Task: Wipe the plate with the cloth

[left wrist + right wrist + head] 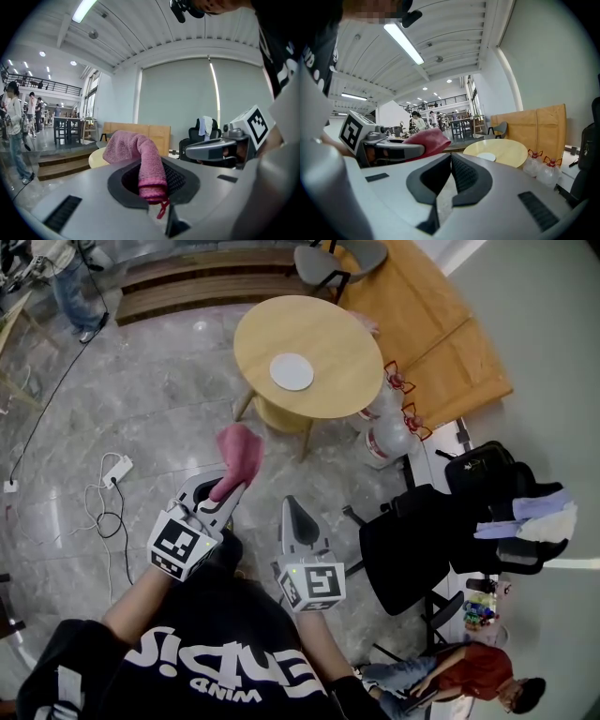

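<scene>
Closest of all is the person's black shirt (pixel 216 662), at 6 o'clock in the head view. Just past it are the two tools.

The left gripper (pixel 225 491) has its jaws squeezed tight on the cloth (pixel 241 451). In the left gripper view, the cloth (pixel 140 157) stands up out of the left gripper (pixel 152 187) and flops over toward 10 o'clock. I think it is pinched by one end so that most of it hangs free for wiping. It is held up high, off the floor, so it stays clean.

The right gripper (pixel 295 512) has its jaws pressed together with nothing in them. The right gripper view shows this too, with the right gripper (pixel 450 176) bare. I think it is kept free to hold the plate steady later.

The plate (pixel 292 371) lies on the round table (pixel 337 329), at 12 o'clock from the grippers and well apart from them. It sits a little toward 7 o'clock from the middle of the table. No wiping can start until the person walks over.

The cloth is pink, soft and fuzzy, all bunched up, with a small red loop at its pinched end. The plate is white, round and flat. Nothing is on it. From here I cannot tell if it is dirty.
</scene>
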Action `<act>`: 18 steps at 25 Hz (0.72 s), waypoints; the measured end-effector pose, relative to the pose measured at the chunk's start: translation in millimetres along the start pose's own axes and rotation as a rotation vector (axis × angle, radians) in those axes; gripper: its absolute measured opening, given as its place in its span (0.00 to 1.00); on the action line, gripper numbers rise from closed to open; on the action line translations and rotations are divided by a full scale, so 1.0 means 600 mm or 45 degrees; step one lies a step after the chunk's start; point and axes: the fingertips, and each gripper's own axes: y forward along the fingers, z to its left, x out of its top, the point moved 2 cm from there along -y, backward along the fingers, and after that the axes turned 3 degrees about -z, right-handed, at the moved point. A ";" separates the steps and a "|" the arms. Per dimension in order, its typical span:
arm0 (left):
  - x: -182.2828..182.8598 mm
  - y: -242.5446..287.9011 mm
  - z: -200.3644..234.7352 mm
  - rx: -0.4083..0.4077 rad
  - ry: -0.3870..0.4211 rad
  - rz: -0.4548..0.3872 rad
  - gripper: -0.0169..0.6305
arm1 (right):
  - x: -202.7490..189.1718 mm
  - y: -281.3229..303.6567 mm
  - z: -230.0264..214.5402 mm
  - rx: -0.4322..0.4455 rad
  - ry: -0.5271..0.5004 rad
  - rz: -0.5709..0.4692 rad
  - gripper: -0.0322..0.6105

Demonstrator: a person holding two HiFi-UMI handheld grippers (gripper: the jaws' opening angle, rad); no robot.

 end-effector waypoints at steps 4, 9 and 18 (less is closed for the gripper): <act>0.006 0.026 0.029 -0.027 -0.019 0.018 0.10 | 0.002 0.039 -0.009 -0.011 0.005 0.010 0.09; 0.017 0.055 0.062 -0.061 -0.006 0.010 0.10 | 0.012 0.082 -0.021 -0.029 0.018 0.011 0.09; 0.021 0.094 0.126 -0.095 0.010 0.011 0.10 | 0.030 0.161 -0.034 -0.052 0.022 -0.007 0.09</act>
